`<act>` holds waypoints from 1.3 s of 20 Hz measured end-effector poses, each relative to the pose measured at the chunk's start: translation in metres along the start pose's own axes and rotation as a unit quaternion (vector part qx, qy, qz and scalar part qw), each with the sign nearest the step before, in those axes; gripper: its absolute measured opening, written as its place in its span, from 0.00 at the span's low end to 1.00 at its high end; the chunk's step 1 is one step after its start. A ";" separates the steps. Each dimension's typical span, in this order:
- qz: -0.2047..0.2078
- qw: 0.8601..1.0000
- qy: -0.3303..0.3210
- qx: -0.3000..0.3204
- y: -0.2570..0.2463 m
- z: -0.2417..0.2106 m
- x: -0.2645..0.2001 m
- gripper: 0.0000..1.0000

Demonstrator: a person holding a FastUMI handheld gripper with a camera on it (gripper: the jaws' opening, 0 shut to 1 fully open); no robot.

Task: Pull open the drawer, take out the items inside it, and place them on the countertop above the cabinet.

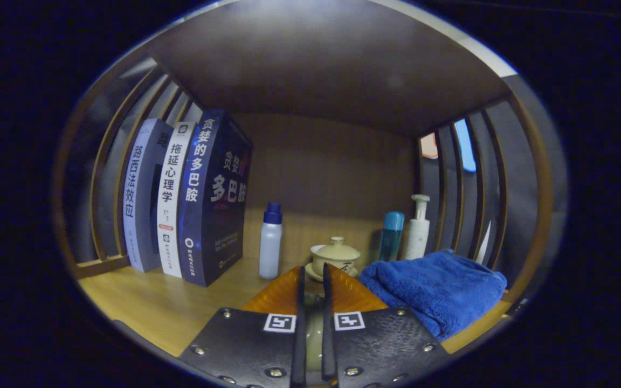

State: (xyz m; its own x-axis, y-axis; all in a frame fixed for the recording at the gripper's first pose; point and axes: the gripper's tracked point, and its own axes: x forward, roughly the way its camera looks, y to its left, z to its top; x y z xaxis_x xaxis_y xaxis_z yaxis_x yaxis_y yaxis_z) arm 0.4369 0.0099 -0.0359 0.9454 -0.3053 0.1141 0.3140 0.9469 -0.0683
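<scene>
Lidded teacup (335,256) just beyond nearly closed hand-held gripper (313,275).

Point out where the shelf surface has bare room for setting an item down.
Bare wood lies ahead-left of the gripper, between the books and white bottle. Crowded right: lidded cup, blue towel, teal bottle, pump bottle. Fingers nearly closed.

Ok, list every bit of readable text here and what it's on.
"路西法效应": spine of the pale book.
"拖延心理学": spine of the white book.
"贪婪的多巴胺": spine of the dark book; its small print is blurred.
Mark on the lidded cup: too blurred to read.
The gripper fingers, nearly together, point at that cup.
</scene>
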 end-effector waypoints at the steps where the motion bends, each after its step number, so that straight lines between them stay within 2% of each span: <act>1: -0.003 1.000 -0.003 -0.004 0.001 0.000 0.000 0.11; 5: 0.005 1.000 0.013 0.009 0.001 -0.002 -0.002 0.12; 7: 0.022 0.999 0.025 0.028 0.005 -0.002 -0.003 0.32; 10: 0.020 0.999 0.026 0.026 0.003 -0.002 -0.003 0.44; 12: 0.026 0.999 0.029 0.022 0.006 -0.001 -0.006 0.48; 17: 0.012 1.000 0.021 0.007 -0.002 0.006 -0.007 0.78; 19: 0.005 1.000 0.011 -0.001 -0.005 0.014 -0.011 0.80; 23: 0.007 1.000 0.000 -0.003 -0.003 0.024 -0.016 0.92; 26: 0.003 1.000 -0.001 -0.008 -0.005 0.026 -0.019 0.93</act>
State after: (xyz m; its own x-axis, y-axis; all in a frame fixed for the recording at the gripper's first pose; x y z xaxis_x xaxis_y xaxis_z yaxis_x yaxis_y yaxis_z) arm 0.4149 0.0133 -0.0116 0.9470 -0.2996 0.1162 0.3100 0.9469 -0.0848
